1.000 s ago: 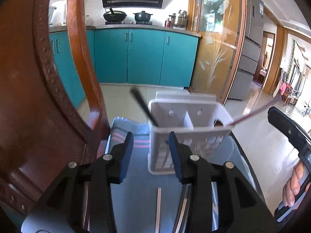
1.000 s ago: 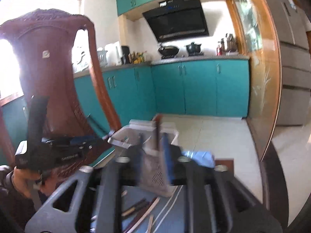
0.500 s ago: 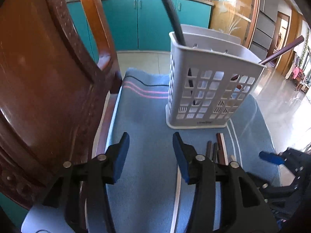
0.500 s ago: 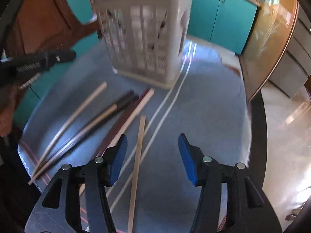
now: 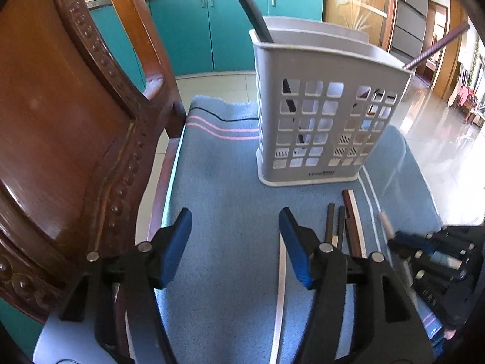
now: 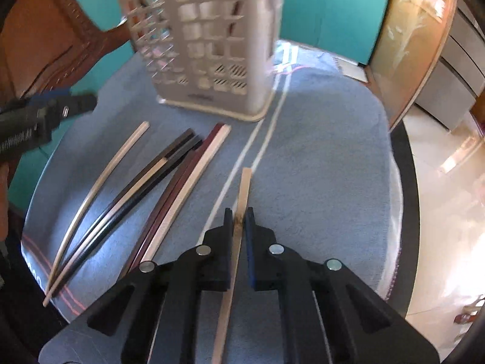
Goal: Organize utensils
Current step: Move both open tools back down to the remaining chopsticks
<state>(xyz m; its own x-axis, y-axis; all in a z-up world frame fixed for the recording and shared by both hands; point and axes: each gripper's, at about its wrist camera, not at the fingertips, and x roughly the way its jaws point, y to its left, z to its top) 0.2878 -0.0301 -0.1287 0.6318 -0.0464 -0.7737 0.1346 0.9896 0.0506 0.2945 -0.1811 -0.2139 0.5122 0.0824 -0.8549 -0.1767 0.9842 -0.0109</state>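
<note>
- Half a second ago the right gripper (image 6: 239, 214) stood wide above the loose chopsticks; now its jaws have closed narrow on a pale wooden chopstick (image 6: 244, 188), which lies along the towel (image 6: 318, 157) near its front edge, tip pointing at the basket (image 6: 212, 45).
- Left gripper (image 5: 235, 236) hangs wide and empty over the towel's left side, much as before, a little nearer the basket's front.
- Progress, as I judge it: early to middle. Two sticks already lean in the basket, a black one (image 5: 245, 3) at its left corner and a dark red one (image 5: 436, 47) at its right. The clamped stick does not look lifted yet.
- Count on the towel in the right view: one pale curved stick (image 6: 100, 182) furthest left, two black-and-white ones (image 6: 145, 179), one dark red (image 6: 182, 176) touching one cream (image 6: 197, 176), plus the clamped one. Six left, one basket.
- All of it sits on a round seat beside a carved wooden chair back (image 5: 60, 106).
</note>
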